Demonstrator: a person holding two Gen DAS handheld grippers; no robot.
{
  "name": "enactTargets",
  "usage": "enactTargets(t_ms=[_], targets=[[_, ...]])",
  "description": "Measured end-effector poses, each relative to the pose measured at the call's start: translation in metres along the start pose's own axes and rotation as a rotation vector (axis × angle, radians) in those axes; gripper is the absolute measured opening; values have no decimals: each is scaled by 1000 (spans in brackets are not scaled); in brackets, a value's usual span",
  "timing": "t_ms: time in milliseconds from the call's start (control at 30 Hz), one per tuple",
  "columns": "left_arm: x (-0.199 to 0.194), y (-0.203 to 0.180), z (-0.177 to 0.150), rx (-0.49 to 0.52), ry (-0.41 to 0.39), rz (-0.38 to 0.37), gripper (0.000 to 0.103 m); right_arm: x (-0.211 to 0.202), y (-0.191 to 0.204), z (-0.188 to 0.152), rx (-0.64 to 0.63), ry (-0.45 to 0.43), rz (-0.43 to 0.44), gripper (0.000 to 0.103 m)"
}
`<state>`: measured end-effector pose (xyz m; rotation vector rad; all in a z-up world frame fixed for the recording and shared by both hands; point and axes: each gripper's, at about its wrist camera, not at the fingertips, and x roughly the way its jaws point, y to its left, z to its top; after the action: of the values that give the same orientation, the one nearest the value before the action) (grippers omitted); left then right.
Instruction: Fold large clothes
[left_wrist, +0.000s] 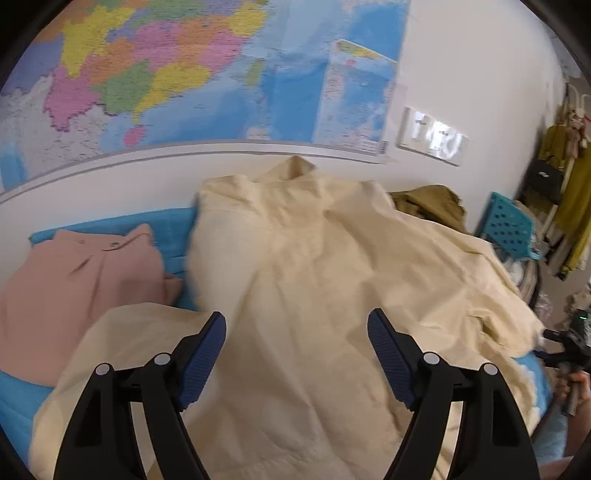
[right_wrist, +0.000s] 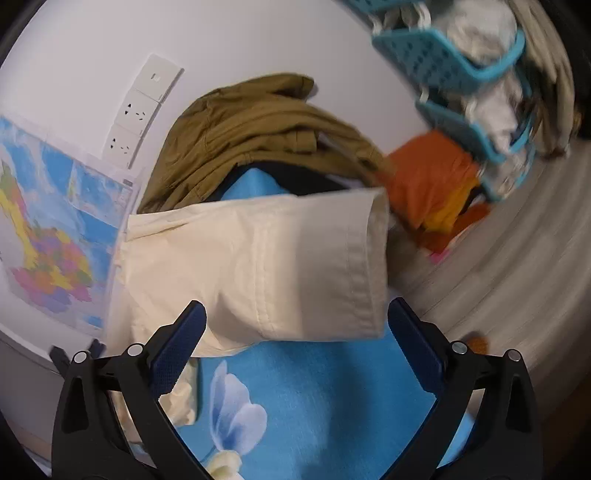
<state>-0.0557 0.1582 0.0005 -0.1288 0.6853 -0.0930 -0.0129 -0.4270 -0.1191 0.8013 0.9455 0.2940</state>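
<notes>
**Cream shirt spread out, both jaws wide, a sleeve waiting to be folded in**

We hover over a blue floral bedsheet (right_wrist: 314, 387) where a large cream shirt (left_wrist: 314, 266) lies spread flat, its collar toward the wall and the map (left_wrist: 166, 74). Our left hand-held gripper (left_wrist: 296, 332) stands open above the shirt's body, its blue pads clear of the cloth and nothing between them. Our right hand-held gripper (right_wrist: 297, 321) is also spread wide, empty, poised just short of the shirt's sleeve (right_wrist: 295, 258), which sticks out sideways with its hemmed cuff toward the bed's edge. A pink garment (left_wrist: 81, 280) lies beside the shirt on the left; an olive jacket (right_wrist: 258, 125) is heaped against the wall beyond the sleeve, with orange cloth (right_wrist: 432, 181) and a blue basket (right_wrist: 443, 62) farther off.

We judge the step in hand to be taking the sleeve and laying it across the shirt's body. To do it well, we would pinch near the cuff hem, catching both layers in one bite, and keep the bedsheet out of the jaws. We would lift only enough to clear the fabric, carry the sleeve inward along a straight line, and set it down flat so the shoulder seam forms the crease. The left gripper could pin the shirt's body so the whole garment does not slide. Loose wrinkles near the lower edge would want smoothing before the next fold.
</notes>
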Motion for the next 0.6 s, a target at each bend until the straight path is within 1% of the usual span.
enactTargets(t_ms=[67, 100, 133, 167, 200, 267, 333, 367, 433, 500, 533, 600], targets=[[0, -12, -1, 31, 4, -7, 77, 14, 2, 4, 21, 18, 31, 96], [0, -19, -2, 54, 1, -14, 77, 18, 5, 6, 16, 11, 47, 78], [0, -24, -2, 66, 1, -24, 77, 17, 12, 11, -12, -1, 64, 62], [1, -31, -3, 81, 7, -44, 77, 16, 18, 15, -39, -17, 64, 39], [2, -36, -4, 87, 11, -53, 78, 12, 25, 18, -67, -39, 60, 24], [9, -49, -6, 111, 31, -85, 78, -5, 48, 30, -134, -111, 52, 17], [18, -60, -7, 127, 52, -107, 78, -30, 70, 43, -180, -189, 70, 10], [25, -68, -8, 135, 67, -136, 78, -51, 86, 52, -208, -252, 77, 8], [37, -80, -7, 141, 92, -174, 78, -86, 118, 66, -267, -328, 123, 6], [54, -98, -5, 154, 124, -213, 78, -106, 150, 69, -339, -353, 143, 5], [64, -108, -3, 162, 139, -238, 78, -113, 171, 68, -394, -351, 158, 5], [78, -122, 0, 178, 153, -258, 75, -119, 205, 60, -486, -340, 166, 6]])
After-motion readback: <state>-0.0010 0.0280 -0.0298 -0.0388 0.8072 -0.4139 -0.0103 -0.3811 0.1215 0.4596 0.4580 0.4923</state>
